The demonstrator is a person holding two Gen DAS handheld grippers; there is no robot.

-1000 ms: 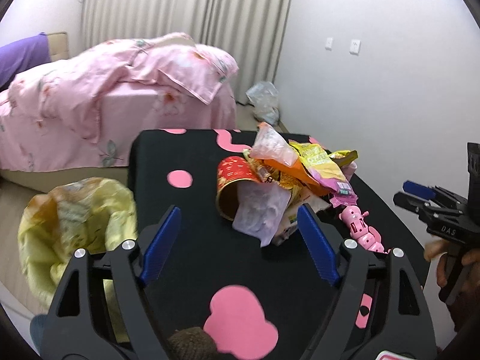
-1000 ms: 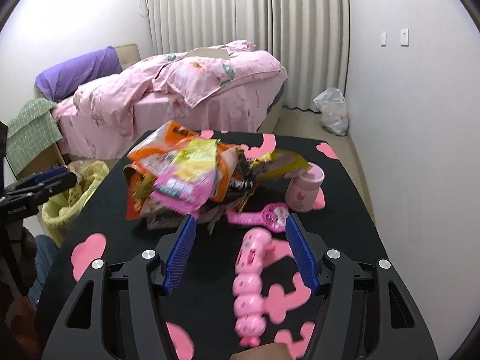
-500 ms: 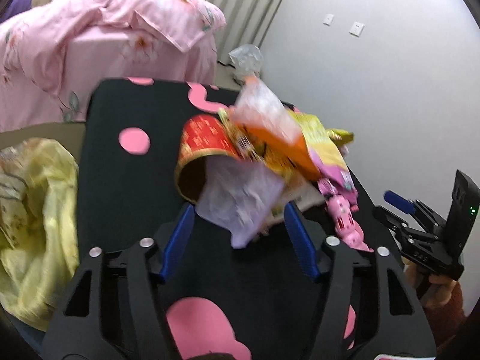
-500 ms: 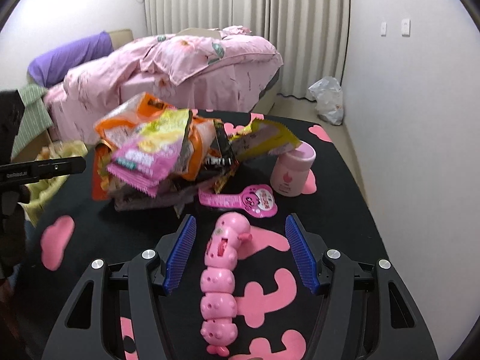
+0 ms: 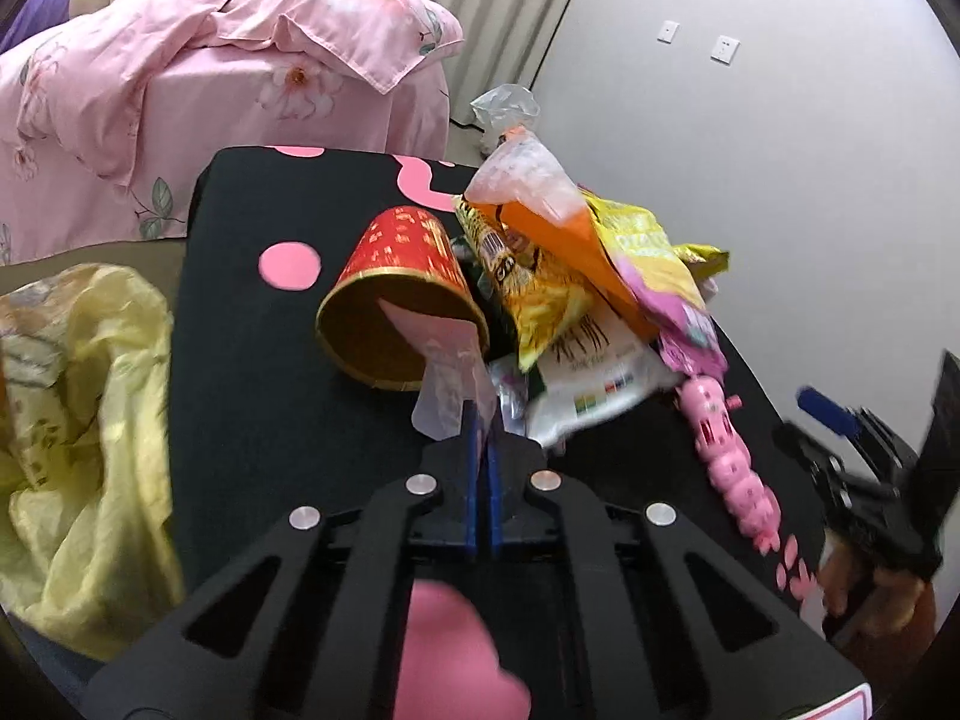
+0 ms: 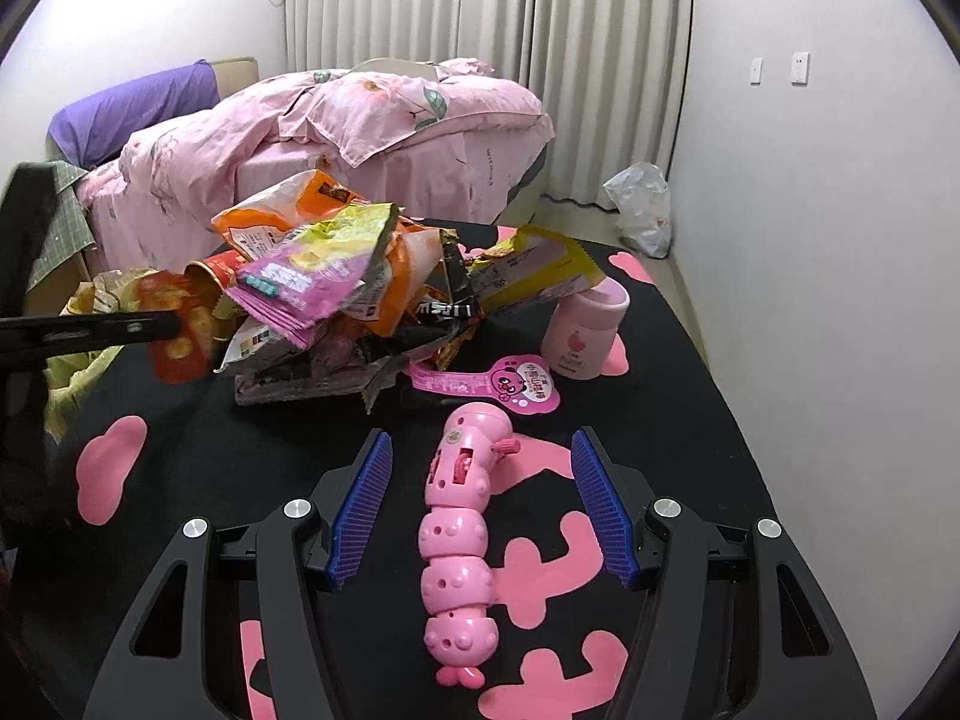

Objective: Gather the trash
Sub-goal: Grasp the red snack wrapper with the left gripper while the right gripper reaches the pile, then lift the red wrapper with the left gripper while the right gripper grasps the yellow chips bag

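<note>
Left hand-held gripper (image 5: 479, 420): clenched on translucent pale-pink plastic wrapper (image 5: 451, 381) hanging from red-and-gold paper cup (image 5: 399, 294). Right hand-held gripper (image 6: 480, 510): released, straddling pink segmented plastic caterpillar toy (image 6: 459, 540). Crumpled snack-packet heap (image 6: 336, 288) at 11 o'clock on black pink-spotted bench (image 5: 252, 324). Yellow plastic trash bag (image 5: 78, 432) at 9 o'clock. Progress: early; heap uncollected.
</note>
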